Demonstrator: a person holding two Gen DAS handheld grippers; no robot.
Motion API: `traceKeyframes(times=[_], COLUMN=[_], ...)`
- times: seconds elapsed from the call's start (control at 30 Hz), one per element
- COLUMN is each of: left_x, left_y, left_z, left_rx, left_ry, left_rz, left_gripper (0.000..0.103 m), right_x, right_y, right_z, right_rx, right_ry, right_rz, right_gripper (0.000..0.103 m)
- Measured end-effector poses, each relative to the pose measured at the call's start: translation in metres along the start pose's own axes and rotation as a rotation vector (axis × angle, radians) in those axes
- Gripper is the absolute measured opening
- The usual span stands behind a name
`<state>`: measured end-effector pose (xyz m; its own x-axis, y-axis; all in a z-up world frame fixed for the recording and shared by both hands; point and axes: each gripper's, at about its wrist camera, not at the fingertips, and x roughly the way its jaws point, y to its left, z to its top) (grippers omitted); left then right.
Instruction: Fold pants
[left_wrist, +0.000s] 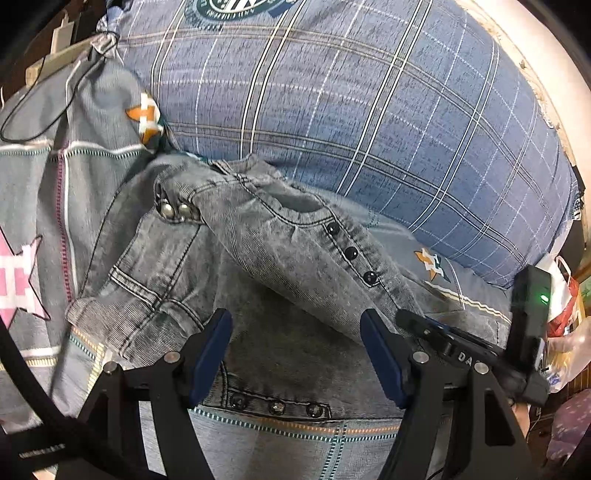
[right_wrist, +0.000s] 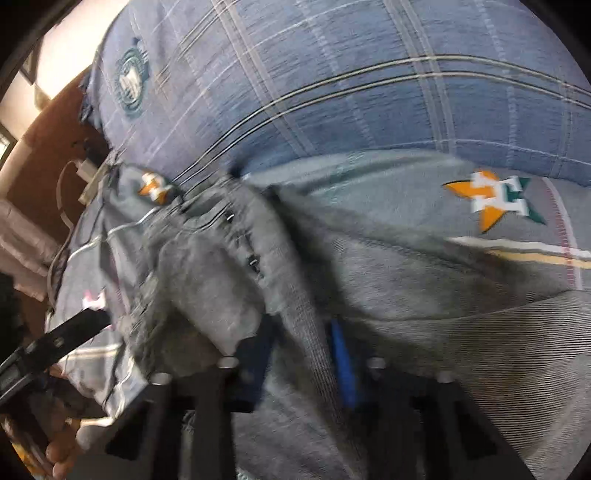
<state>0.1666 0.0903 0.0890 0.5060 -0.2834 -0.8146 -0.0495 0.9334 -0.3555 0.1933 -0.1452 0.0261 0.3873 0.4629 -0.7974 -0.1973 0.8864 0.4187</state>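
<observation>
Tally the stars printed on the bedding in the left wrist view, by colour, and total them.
Orange-and-green stars: 2
Pink stars: 1
Total: 3

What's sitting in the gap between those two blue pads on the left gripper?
In the left wrist view, only grey denim of the pants shows between the open left gripper pads; they are spread wide, clamping nothing.

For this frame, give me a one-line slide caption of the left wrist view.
Open left claw hovers over crumpled grey jeans on a star-patterned bedsheet.
</observation>
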Motion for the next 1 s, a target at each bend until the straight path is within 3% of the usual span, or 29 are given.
traceKeyframes(times=[0.1, 0.2, 0.3, 0.4, 0.57, 0.73, 0.8, 0.87, 0.9, 0.93, 0.97, 1.0], left_x=[-0.003, -0.003, 0.002, 0.012, 0.046, 0.107, 0.131, 0.132, 0.128, 0.122, 0.114, 0.102], left_y=[0.0, 0.001, 0.002, -0.007, -0.041, -0.068, -0.079, -0.078, -0.076, -0.071, -0.066, -0.06], left_z=[-0.001, -0.001, -0.002, 0.006, 0.032, 0.057, 0.056, 0.054, 0.053, 0.051, 0.049, 0.046], left_rx=[-0.002, -0.008, -0.005, 0.0, 0.072, 0.074, 0.148, 0.166, 0.153, 0.119, 0.087, 0.06], left_ry=[-0.009, -0.009, 0.019, 0.043, 0.142, 0.282, 0.303, 0.254, 0.234, 0.216, 0.206, 0.177], left_rz=[-0.028, -0.04, -0.051, -0.028, -0.007, 0.125, 0.26, 0.352, 0.354, 0.311, 0.262, 0.229], left_gripper=[0.072, 0.072, 0.072, 0.072, 0.072, 0.072, 0.071, 0.039, 0.032, 0.016, 0.009, 0.009], right_x=[-0.015, -0.028, -0.018, -0.004, -0.015, -0.012, -0.014, -0.013, -0.012, -0.011, -0.009, -0.008], right_y=[0.021, 0.044, 0.067, 0.059, 0.044, 0.038, 0.036, 0.034, 0.032, 0.03, 0.029, 0.029], right_z=[-0.006, -0.016, -0.044, -0.059, -0.063, -0.063, -0.062, -0.062, -0.062, -0.062, -0.063, -0.064], right_rx=[-0.079, -0.126, -0.2, -0.153, -0.088, -0.029, -0.015, -0.003, 0.006, 0.01, 0.016, 0.019], right_ry=[-0.043, -0.075, -0.017, 0.036, 0.042, 0.068, 0.073, 0.081, 0.089, 0.097, 0.108, 0.113], right_rz=[0.006, 0.012, -0.01, -0.01, 0.023, 0.068, 0.076, 0.076, 0.075, 0.078, 0.087, 0.087], right_gripper=[0.005, 0.004, 0.004, 0.004, 0.004, 0.004, 0.004, 0.004, 0.004, 0.003, 0.003, 0.003])
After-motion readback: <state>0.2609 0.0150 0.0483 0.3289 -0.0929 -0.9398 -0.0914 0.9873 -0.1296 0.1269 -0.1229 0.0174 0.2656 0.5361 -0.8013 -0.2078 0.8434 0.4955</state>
